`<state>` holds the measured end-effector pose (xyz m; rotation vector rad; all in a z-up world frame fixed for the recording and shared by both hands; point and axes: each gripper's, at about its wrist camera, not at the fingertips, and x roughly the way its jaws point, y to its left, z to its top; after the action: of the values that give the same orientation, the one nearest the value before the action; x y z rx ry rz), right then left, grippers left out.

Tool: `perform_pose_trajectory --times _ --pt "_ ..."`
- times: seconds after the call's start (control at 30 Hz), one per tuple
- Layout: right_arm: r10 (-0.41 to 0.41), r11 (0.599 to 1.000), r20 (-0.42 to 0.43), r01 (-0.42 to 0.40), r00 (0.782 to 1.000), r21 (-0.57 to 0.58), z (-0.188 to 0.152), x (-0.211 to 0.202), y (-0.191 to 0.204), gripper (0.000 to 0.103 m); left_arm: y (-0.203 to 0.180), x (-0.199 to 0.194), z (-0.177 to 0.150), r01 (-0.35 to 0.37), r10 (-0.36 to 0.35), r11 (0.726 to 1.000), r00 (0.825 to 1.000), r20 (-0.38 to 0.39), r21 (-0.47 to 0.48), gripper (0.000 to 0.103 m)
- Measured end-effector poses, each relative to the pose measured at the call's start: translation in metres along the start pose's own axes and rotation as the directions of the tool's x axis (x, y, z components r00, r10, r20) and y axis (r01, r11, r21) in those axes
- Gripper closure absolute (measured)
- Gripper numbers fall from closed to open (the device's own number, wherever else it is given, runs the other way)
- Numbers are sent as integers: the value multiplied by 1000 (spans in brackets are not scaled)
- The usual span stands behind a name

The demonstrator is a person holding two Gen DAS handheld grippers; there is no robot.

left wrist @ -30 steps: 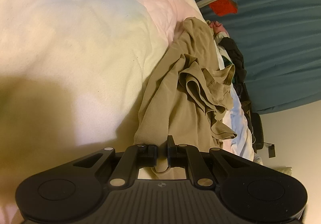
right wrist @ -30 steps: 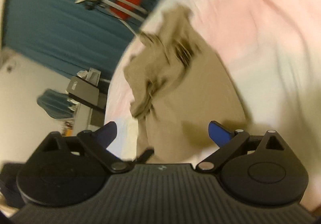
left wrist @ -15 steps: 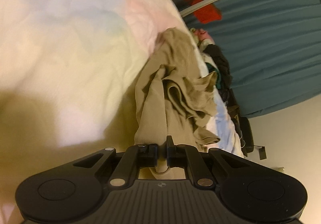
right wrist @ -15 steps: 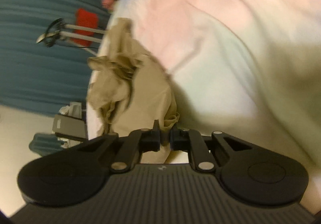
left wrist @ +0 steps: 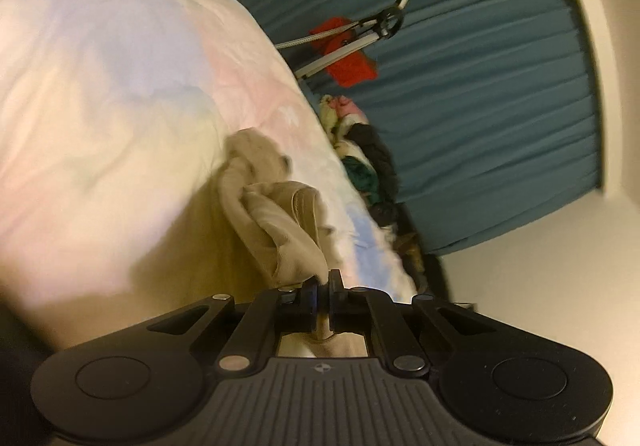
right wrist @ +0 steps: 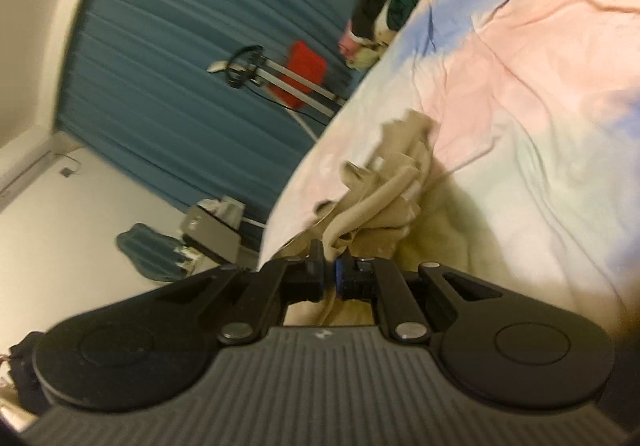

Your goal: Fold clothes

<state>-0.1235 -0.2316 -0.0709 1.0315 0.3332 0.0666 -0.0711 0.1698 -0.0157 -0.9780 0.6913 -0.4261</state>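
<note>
My left gripper (left wrist: 322,300) is clamped on the tan garment (left wrist: 276,222), which lies bunched near the bed's (left wrist: 100,106) edge beside the teal curtain (left wrist: 480,86); my right gripper (right wrist: 329,280) pinches the same cloth.

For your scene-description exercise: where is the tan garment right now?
In both wrist views the tan garment hangs bunched just ahead of the jaws, pinched by the left gripper and right gripper, over the pastel bedspread.
</note>
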Motion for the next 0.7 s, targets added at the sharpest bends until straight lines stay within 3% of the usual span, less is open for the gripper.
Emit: perform_pose_trajectory --times 0.13,0.23,0.33,0.47,0.6,0.7 --pt "0 1000 67 1 998 -18 -18 -40 9 95 -10 -42 -25 32 -31 999 999 30 -7 98" --pt "-21 999 86 24 996 -40 -13 -37 14 95 -13 -33 -23 6 -6 1000 1000 26 -1 98" --pt "-52 999 52 52 997 -7 10 1 17 95 -14 -1 -1 -12 13 999 1000 6 -41 98" --pt "-142 988 17 143 990 -58 49 82 24 95 -24 67 46 -65 62 995 997 -43 -80 97" --pt "-231 973 -69 232 970 -5 75 152 8 95 -16 136 85 -172 163 981 981 -102 -92 97" --pt "-266 964 -125 266 956 -13 78 191 -12 95 -2 171 94 -242 236 969 966 -100 -47 97"
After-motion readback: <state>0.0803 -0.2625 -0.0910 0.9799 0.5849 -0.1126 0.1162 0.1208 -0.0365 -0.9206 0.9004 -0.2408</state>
